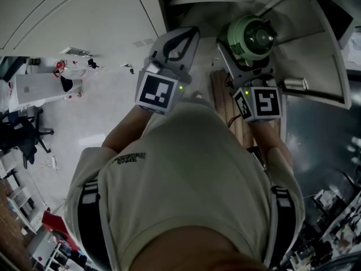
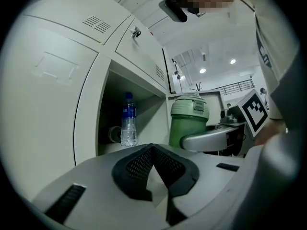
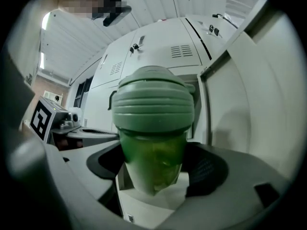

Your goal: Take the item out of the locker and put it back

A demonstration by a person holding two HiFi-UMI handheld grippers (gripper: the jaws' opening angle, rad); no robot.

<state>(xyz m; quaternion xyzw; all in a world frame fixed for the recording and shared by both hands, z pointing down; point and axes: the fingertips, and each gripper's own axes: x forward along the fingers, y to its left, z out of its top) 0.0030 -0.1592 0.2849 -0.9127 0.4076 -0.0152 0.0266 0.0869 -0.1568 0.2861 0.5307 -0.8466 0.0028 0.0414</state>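
A green insulated jug (image 3: 153,128) with a ribbed lid sits between the jaws of my right gripper (image 3: 154,174), which is shut on its body. In the head view the jug (image 1: 252,35) is held up in front of the open locker. My left gripper (image 2: 152,150) hangs to the jug's left with its pads together and nothing in them; from there the jug (image 2: 189,121) and the right gripper's finger (image 2: 211,139) show in front of the open compartment (image 2: 108,104).
Inside the open compartment stand a clear water bottle (image 2: 128,121) with a blue label and a mug (image 2: 113,134). The locker door (image 1: 316,44) swings open at the right. Shut locker doors (image 2: 53,80) lie to the left and above.
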